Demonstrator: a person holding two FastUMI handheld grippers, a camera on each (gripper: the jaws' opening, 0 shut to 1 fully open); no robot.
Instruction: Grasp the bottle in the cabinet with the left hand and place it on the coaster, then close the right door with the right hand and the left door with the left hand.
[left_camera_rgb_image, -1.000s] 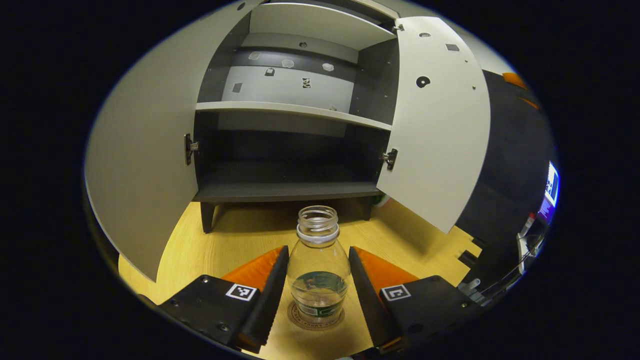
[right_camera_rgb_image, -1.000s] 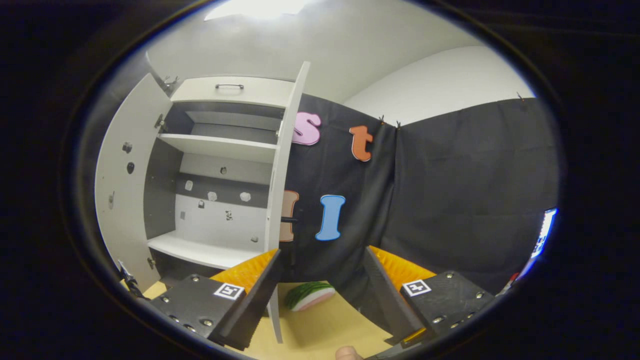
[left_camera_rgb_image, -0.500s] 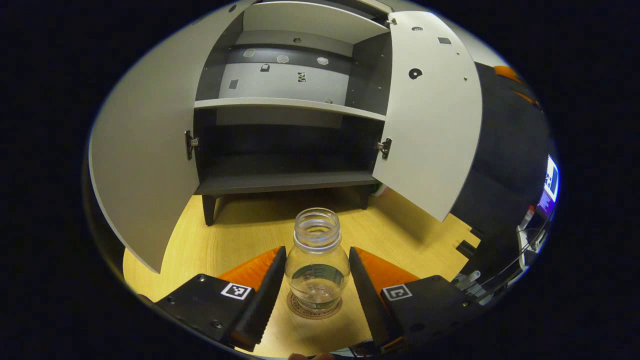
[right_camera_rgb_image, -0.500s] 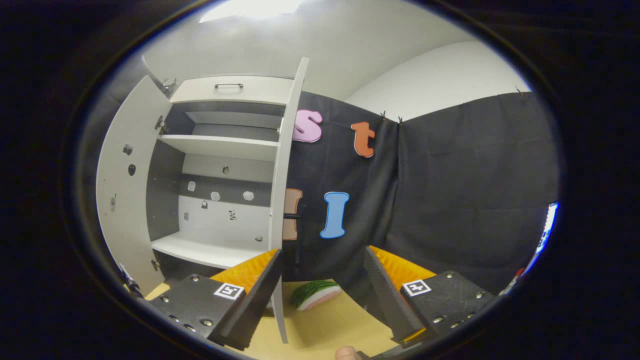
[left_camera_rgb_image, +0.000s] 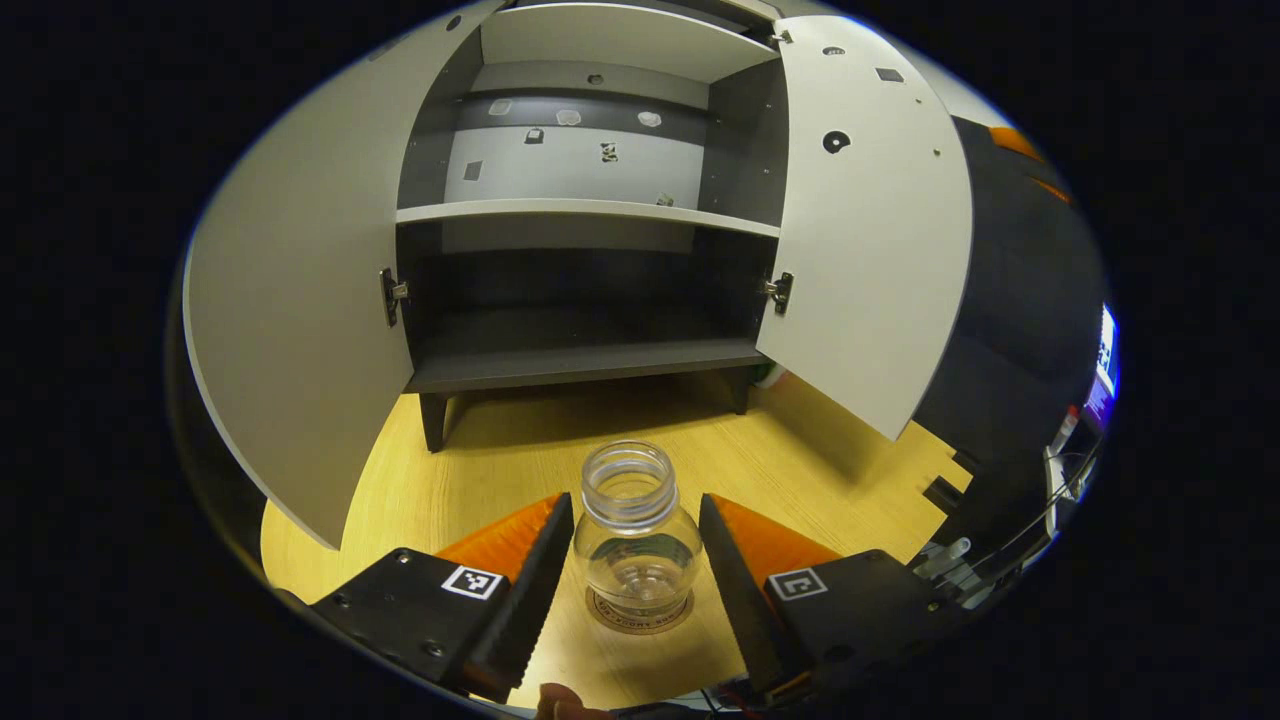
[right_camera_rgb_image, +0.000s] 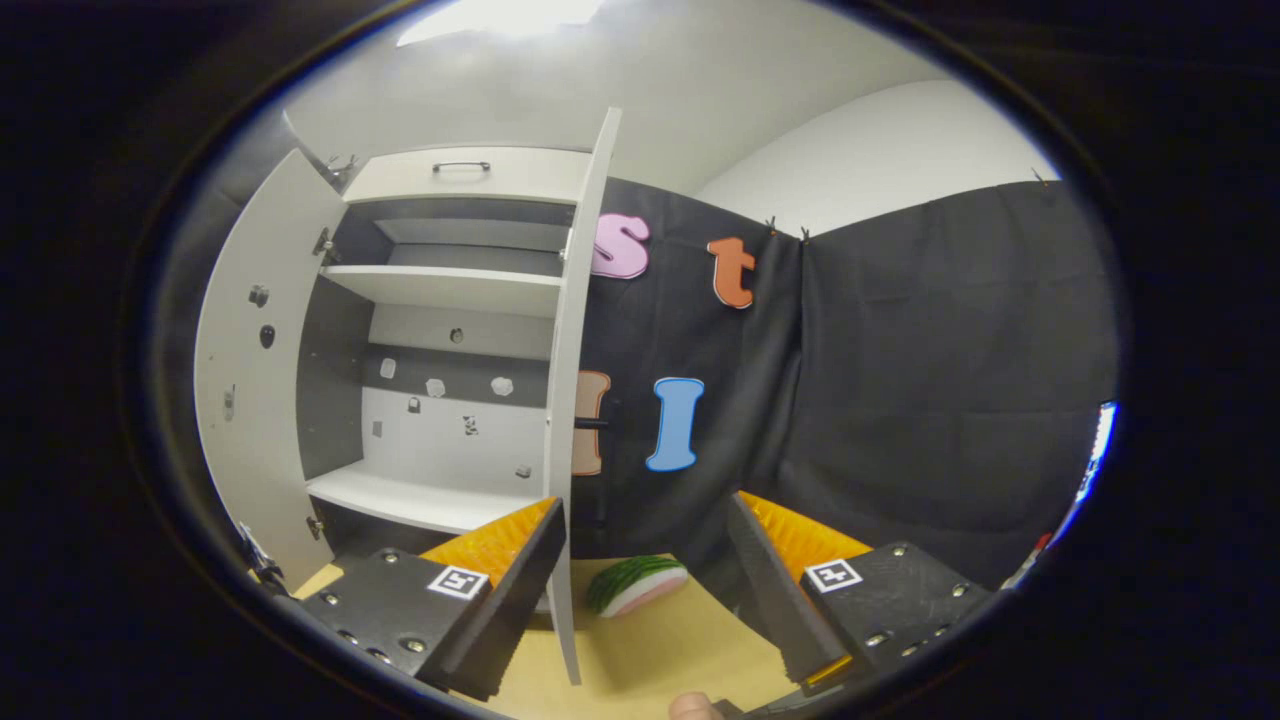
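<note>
Two tools: we've got the left tool (left_camera_rgb_image: 635, 545) spread, fingers either side of the bottle without touching; the right tool (right_camera_rgb_image: 645, 560) is spread too, holding nothing.
Bottle (left_camera_rgb_image: 638, 540): upright on the coaster (left_camera_rgb_image: 640, 618) on the table (left_camera_rgb_image: 480, 480).
Feel: we reckon light, empty, clear plastic, slick and squashy.
Grip spot: we'd take the belly, gently.
Doors: right door (right_camera_rgb_image: 572, 400) and left door (left_camera_rgb_image: 290, 300) both hang open.

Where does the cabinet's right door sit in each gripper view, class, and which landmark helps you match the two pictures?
Left gripper view: the right door stands open at the right of the cabinet, its inner face to the camera.
Right gripper view: the same door shows nearly edge-on at centre-left, running top to bottom.
Shared landmark: the pale shelf inside the cabinet.
</note>
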